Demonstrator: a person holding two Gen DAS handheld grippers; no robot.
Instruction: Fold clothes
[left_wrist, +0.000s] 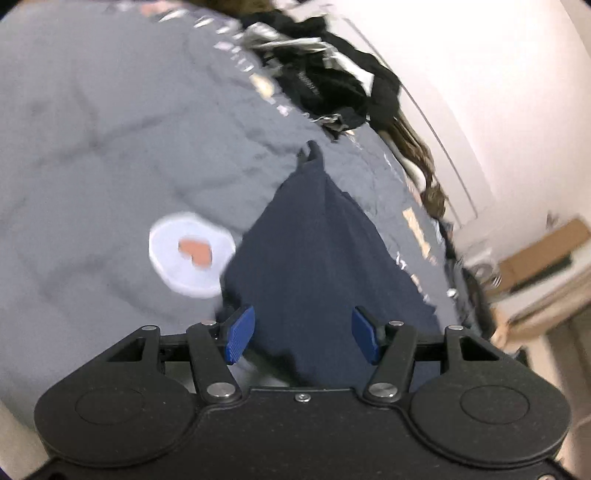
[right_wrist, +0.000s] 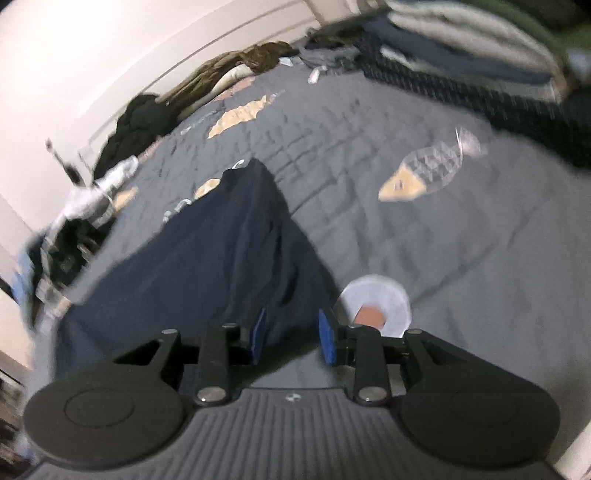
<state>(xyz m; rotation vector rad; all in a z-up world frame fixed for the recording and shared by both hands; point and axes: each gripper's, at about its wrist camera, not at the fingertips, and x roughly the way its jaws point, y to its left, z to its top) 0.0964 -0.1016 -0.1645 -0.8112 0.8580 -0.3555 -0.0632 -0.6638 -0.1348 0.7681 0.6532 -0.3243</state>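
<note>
The dark blue cloth (left_wrist: 317, 258) lies on the grey bed cover (left_wrist: 110, 147); the left tool (left_wrist: 303, 334) and right tool (right_wrist: 293, 341) both hang over it with blue pads wide apart, gripping nothing. Only the right view shows the fish picture (right_wrist: 424, 173); only the left shows the brown box (left_wrist: 546, 247); both are blurry, and the cloth's near edge is hidden.

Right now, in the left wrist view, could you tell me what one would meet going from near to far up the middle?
Left tool → navy garment → grey quilt → black clothes pile.
</note>
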